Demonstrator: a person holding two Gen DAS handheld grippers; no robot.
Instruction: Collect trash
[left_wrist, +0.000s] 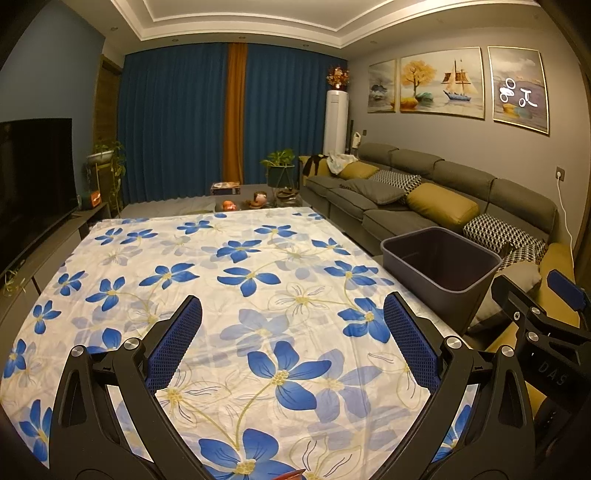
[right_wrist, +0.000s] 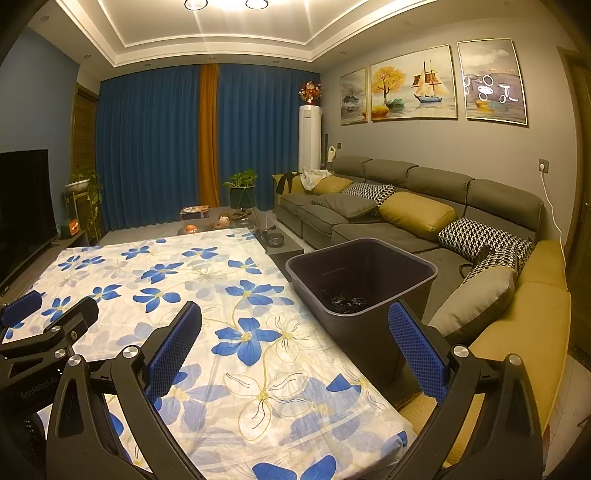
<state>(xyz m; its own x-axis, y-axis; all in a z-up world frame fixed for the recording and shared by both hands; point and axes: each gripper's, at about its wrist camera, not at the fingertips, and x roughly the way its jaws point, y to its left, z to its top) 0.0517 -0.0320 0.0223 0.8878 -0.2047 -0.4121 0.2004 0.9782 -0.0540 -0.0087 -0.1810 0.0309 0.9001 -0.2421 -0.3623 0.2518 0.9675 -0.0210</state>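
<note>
In the left wrist view, the left claw (left_wrist: 291, 317) is hanging above the counter (left_wrist: 184, 258), which is wearing a white cloth with blue flowers. Its 2 blue pads (left_wrist: 176, 345) are standing wide apart and nothing is lying between them, so this claw is released. A small red corner (left_wrist: 291, 474) is showing at the bottom edge of this view; what it is I cannot tell. The dark bin (left_wrist: 439, 273) is standing just beside the right edge of the counter, between the counter and the grey sofa (left_wrist: 388, 218). The right claw (left_wrist: 535, 295) is showing at the right border, near the bin.

In the right wrist view, the right claw (right_wrist: 295, 339) is hovering over the right part of the counter (right_wrist: 147, 273), with its fingers (right_wrist: 173, 350) spread wide and gripping nothing. The bin (right_wrist: 369, 325) is sitting partly between the 2 fingers in this view, touching the counter's side. Some dark crumpled trash (right_wrist: 345, 301) is lying at the bottom of the bin. The left claw (right_wrist: 44, 314) is appearing at the left border, also spread apart.
</note>
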